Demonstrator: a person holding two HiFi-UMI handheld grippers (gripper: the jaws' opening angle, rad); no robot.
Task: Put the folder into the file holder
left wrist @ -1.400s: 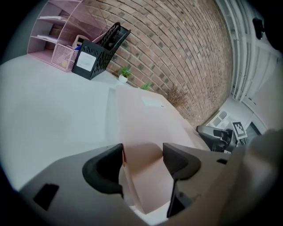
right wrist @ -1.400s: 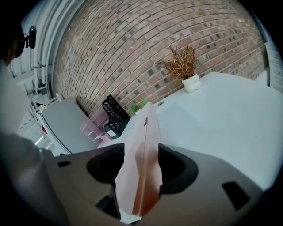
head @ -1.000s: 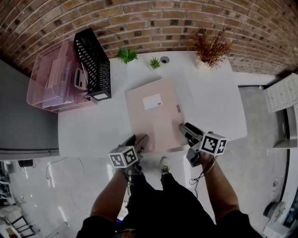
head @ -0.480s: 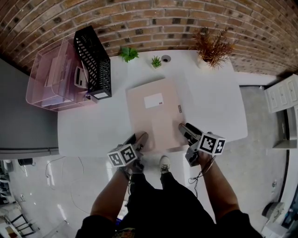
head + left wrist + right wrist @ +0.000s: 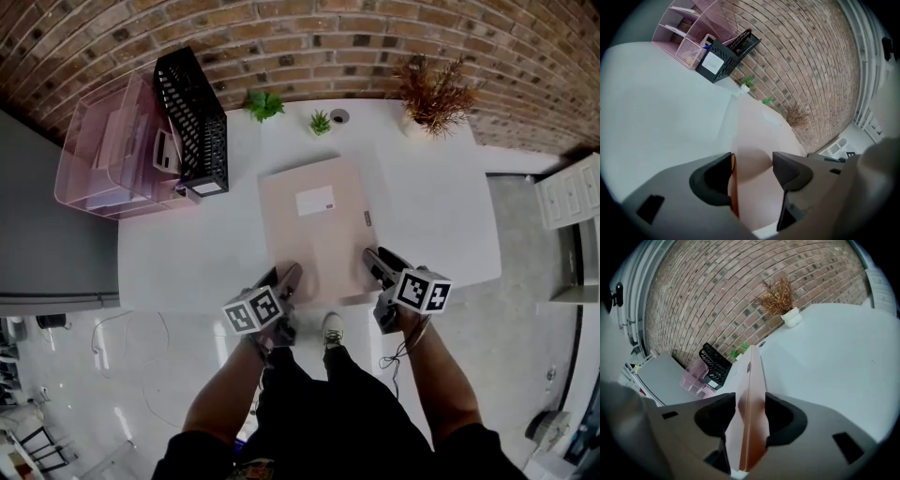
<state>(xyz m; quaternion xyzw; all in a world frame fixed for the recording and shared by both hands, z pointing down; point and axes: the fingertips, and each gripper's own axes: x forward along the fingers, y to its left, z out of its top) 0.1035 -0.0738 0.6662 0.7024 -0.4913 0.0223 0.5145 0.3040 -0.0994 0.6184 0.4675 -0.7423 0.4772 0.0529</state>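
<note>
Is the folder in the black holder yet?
Not yet. Done: nothing, the folder lies on the table. In hand: right gripper, jaws just closing, pinches its near edge; left gripper open round a corner. Left: lifting it into the file holder.

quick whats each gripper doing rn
Left gripper: jaws open, folder corner between them, not clamped.
Right gripper: jaws have just been closing, now gripping the folder's edge.

left claw [image 5: 285,275] gapes astride folder [image 5: 319,234], right claw [image 5: 377,260] just clamped it.
</note>
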